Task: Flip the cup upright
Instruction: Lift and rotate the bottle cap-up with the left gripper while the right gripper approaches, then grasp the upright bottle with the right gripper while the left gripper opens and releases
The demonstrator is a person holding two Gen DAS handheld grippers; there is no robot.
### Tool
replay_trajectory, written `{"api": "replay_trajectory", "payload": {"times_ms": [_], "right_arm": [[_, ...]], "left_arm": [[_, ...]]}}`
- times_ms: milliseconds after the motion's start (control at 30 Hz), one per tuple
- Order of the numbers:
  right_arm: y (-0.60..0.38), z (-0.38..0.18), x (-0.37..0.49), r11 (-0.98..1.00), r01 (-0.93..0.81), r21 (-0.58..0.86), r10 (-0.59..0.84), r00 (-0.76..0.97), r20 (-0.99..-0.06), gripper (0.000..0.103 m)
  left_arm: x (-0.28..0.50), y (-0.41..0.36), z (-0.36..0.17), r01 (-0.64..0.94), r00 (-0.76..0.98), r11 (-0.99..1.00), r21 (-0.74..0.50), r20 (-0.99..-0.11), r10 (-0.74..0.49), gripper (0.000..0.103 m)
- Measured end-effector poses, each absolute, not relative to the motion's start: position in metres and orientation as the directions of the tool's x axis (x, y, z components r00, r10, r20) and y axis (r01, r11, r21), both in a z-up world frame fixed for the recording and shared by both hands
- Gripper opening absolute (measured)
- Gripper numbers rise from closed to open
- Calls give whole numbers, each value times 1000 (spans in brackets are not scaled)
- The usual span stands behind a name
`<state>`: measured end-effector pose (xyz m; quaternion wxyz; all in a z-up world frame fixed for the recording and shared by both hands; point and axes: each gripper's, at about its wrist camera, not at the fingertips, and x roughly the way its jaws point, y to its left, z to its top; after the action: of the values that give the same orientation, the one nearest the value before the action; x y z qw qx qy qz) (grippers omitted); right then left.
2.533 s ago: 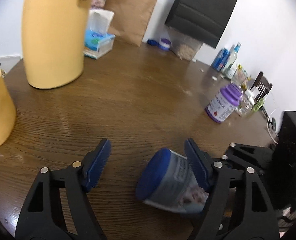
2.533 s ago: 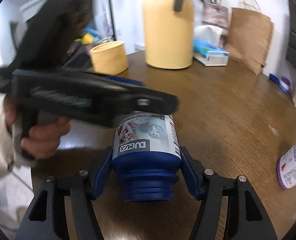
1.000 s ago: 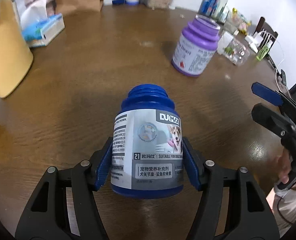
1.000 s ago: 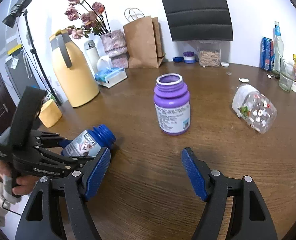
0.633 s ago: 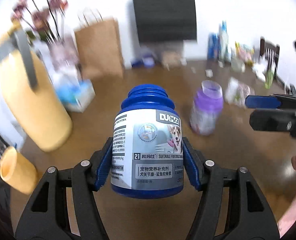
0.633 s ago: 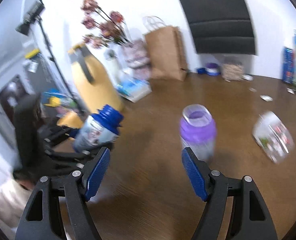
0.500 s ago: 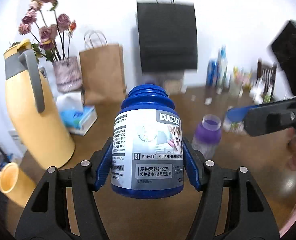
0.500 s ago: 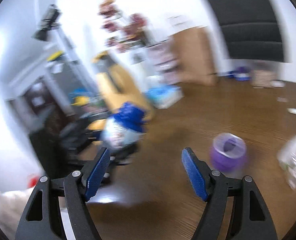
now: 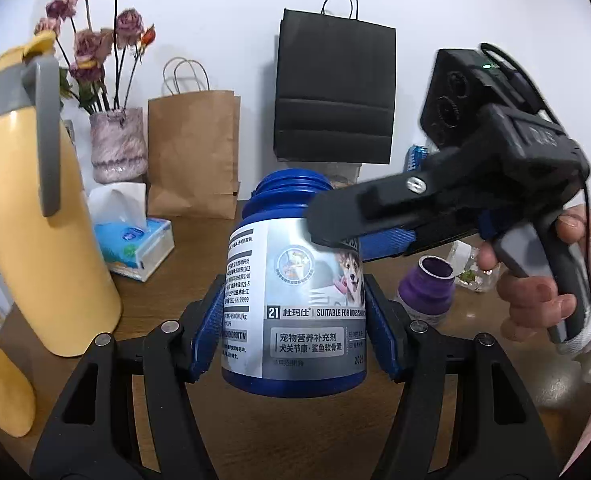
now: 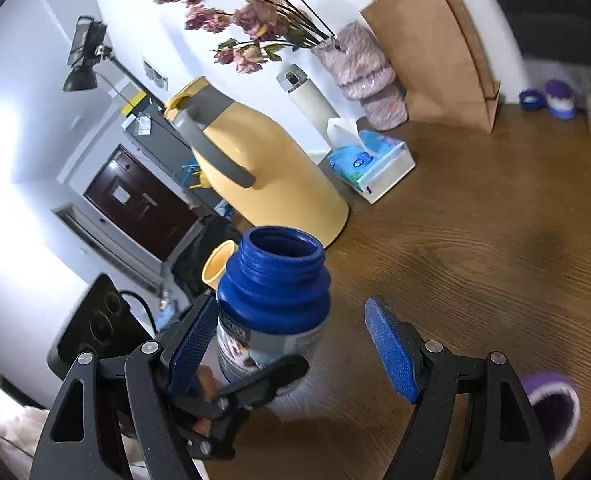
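Right tool (image 10: 291, 352) has closed in beside held blue bottle (image 9: 295, 304).

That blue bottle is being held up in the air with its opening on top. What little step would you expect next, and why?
Probably the left gripper lowers the blue bottle onto the wooden table and lets go. It is clamped at both sides, mouth up, so the flip looks done, but its base appears to hang above the wood. The right gripper is open beside the bottle's neck, not gripping.
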<state>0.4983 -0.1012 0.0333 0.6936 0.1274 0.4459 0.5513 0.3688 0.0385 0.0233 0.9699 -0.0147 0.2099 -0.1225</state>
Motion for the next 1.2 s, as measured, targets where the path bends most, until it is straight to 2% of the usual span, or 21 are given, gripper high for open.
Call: {"api": "replay_trajectory", "payload": {"times_ms": [133,167,233,367,567,667,800,967,1033,1200], "right_arm": [[-89,29,508,325,-648,689,881,-58,-470,81],[-89,27,508,327,-643,692,879,-62,-474,80],[-87,25,511,323,-632,705,878,-78,-472,69],[-84,25,516,333,-640,693,870,-74,-487,68],[-84,46,515,433,-738,518,825,92,-558,68],[-79,59,512,480,-802,355,782,208,-587,69],[-80,65,518,479,-831,281,793,273,-544,68],[-87,50,528,534,-793,295,781,329,-530,69],[-92,54,523,514,-801,308,807,328,-492,69],[-87,53,504,520,-794,314,796,318,-515,69]], "left_arm": [[375,40,20,235,890,968,-85,-383,-249,60],[377,41,19,241,889,966,-91,-378,-257,60],[380,41,18,242,888,966,-96,-380,-260,60],[382,42,18,248,887,963,-103,-375,-269,60],[403,43,9,227,847,963,-147,-458,-270,66],[410,43,11,235,854,962,-138,-443,-272,66],[424,39,18,243,868,965,-100,-421,-263,65],[432,40,10,207,871,971,-117,-431,-237,65],[432,39,7,203,870,972,-119,-434,-235,65],[419,37,9,208,876,973,-104,-423,-233,64]]}}
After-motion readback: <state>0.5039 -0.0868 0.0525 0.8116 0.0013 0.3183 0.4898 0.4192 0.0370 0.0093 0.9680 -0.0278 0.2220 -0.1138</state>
